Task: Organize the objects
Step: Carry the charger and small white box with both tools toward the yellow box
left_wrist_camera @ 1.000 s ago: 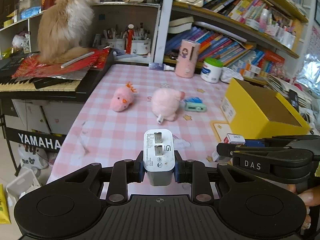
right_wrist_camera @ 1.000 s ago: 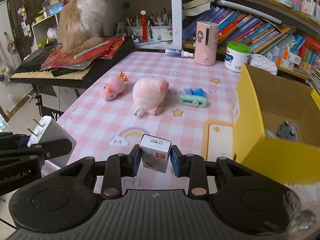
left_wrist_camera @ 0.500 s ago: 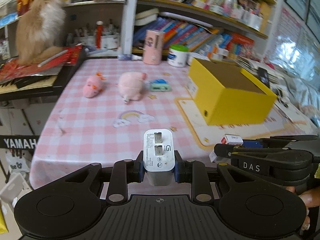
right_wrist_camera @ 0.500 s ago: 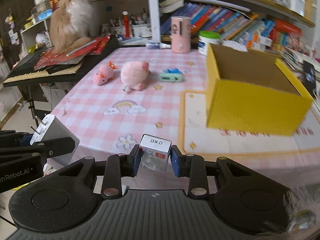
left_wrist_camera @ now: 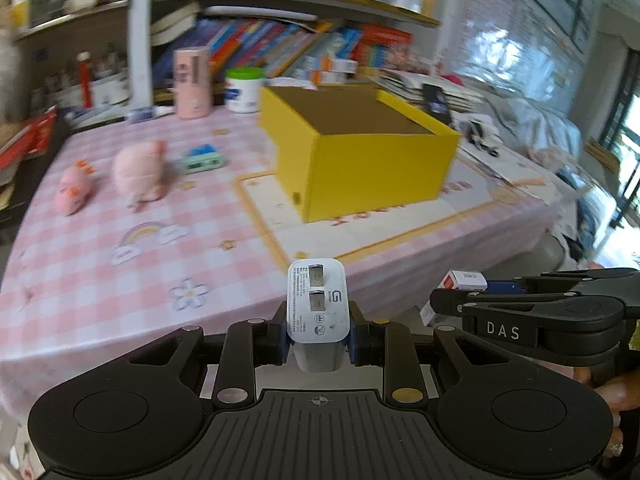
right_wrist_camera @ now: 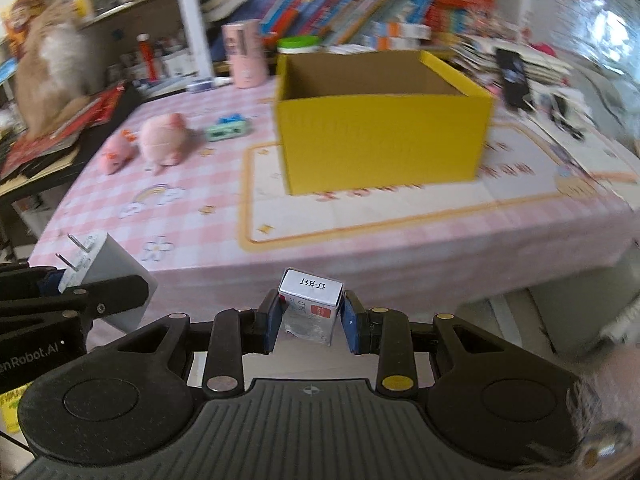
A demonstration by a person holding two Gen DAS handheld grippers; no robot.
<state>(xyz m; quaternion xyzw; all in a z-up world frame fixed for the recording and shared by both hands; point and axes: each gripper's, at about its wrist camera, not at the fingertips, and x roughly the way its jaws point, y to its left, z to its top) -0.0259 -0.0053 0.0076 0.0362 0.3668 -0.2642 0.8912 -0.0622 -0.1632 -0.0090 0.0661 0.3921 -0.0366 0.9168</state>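
My left gripper (left_wrist_camera: pixel 318 340) is shut on a white plug charger (left_wrist_camera: pixel 317 308), prongs pointing forward; the charger also shows in the right wrist view (right_wrist_camera: pixel 106 268). My right gripper (right_wrist_camera: pixel 311 320) is shut on a small white and red staple box (right_wrist_camera: pixel 311 306), also seen in the left wrist view (left_wrist_camera: pixel 462 282). Both are held off the near edge of the pink checked table (right_wrist_camera: pixel 192 240). An open yellow box (right_wrist_camera: pixel 380 120) stands on a mat ahead; it also shows in the left wrist view (left_wrist_camera: pixel 356 156). Two pink plush toys (right_wrist_camera: pixel 160 144) and a small green and blue item (right_wrist_camera: pixel 226 128) lie to its left.
A pink cylinder (right_wrist_camera: pixel 244 54) and a green-lidded jar (right_wrist_camera: pixel 298 44) stand at the table's back. Bookshelves (right_wrist_camera: pixel 360 12) run behind. A cat (right_wrist_camera: pixel 48 64) sits on a keyboard at the far left. Papers and a phone (right_wrist_camera: pixel 512 76) lie right of the box.
Both grippers have swung right and drawn back from the table with their loads still held. The yellow box now sits ahead of them. The view is blurred by motion.
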